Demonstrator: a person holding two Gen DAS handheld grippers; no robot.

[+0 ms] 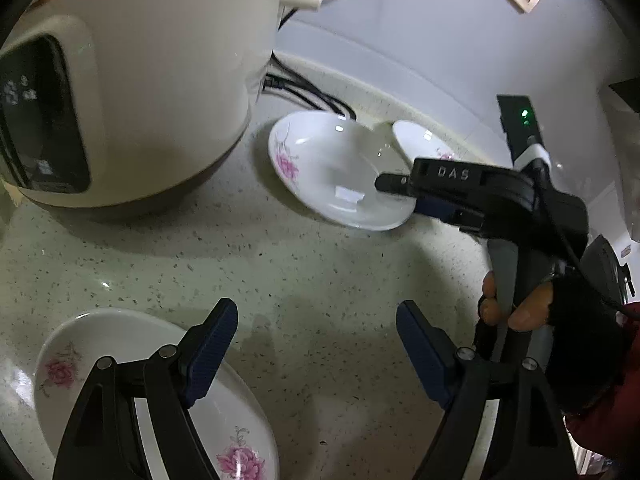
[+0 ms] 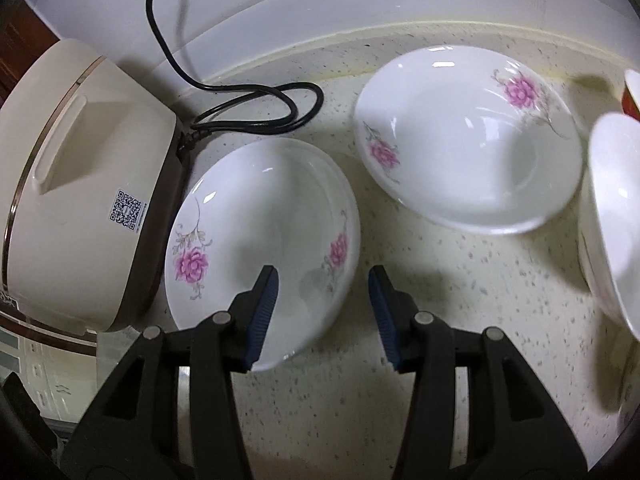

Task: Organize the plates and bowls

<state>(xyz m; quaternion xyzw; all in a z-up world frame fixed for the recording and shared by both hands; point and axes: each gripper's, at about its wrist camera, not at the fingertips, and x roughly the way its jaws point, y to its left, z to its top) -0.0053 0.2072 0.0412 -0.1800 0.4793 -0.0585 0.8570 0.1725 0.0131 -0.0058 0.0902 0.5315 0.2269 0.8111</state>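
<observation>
Two open, empty tools: right hand-held gripper (image 2: 322, 316) straddles the floral plate (image 2: 260, 248) rim at 12 o'clock; left hand-held gripper (image 1: 316, 352) idles. Glazed porcelain could slip and strike the rice cooker (image 2: 80, 184).

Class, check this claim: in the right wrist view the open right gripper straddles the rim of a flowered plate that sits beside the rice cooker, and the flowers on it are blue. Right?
Not quite. The right wrist view shows the flowers are pink, not blue. The rest holds: the open right gripper straddles the rim of the flowered plate, which sits beside the rice cooker.

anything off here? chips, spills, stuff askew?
Nothing damaged or spilled. The far flowered plate sits tilted, one edge raised off the counter; the near plate lies flat beside the rice cooker.
</observation>
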